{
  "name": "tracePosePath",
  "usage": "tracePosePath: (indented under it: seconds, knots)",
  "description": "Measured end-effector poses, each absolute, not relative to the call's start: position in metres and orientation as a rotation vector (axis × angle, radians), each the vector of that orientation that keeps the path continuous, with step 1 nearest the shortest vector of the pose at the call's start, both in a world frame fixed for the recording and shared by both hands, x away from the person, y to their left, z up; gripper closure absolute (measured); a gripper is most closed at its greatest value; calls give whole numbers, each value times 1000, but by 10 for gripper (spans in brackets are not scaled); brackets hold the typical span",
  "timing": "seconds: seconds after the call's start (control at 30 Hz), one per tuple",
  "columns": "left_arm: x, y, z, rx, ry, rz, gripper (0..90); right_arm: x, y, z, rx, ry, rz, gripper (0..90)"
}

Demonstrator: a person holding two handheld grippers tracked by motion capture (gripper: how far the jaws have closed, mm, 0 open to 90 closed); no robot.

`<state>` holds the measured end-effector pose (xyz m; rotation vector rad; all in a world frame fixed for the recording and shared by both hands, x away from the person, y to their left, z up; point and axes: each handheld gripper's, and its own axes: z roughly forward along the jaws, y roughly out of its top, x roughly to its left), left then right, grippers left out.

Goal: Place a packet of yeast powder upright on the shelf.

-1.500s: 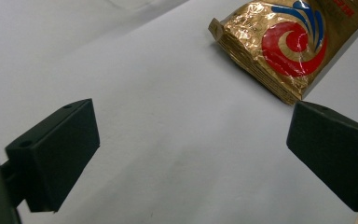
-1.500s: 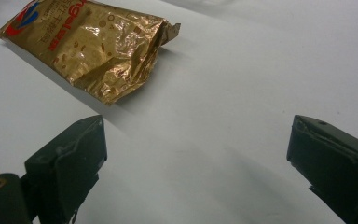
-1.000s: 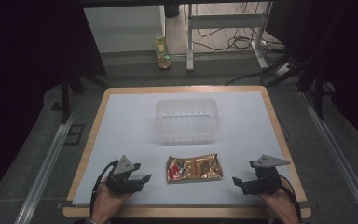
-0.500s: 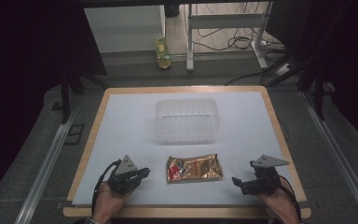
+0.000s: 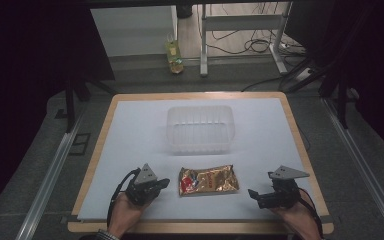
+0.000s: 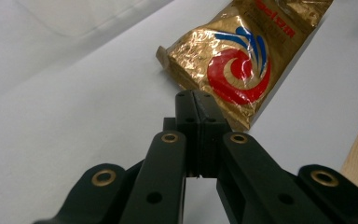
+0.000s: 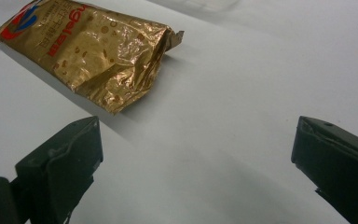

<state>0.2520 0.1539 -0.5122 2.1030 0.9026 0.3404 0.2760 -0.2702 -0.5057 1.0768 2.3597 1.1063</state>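
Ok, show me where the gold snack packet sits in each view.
High view: gold snack packet lies near the front, between both grippers.
Left gripper view: upper right, beyond the shut jaws.
Right gripper view: upper left.
Shared landmark: its red swirl logo.

The foil packet (image 5: pixel 209 180) was gold with a red-and-blue swirl; beyond it stood a clear ribbed tub (image 5: pixel 200 128), both on the white sheet (image 5: pixel 130 130).
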Motion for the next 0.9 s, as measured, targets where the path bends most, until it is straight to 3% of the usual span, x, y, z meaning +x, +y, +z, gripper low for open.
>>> tracePosePath:
  seconds: [0.9]
  knots:
    - [273,117,-517,2124,815,341,894,276,-267,-504,1082,2353,1075,55]
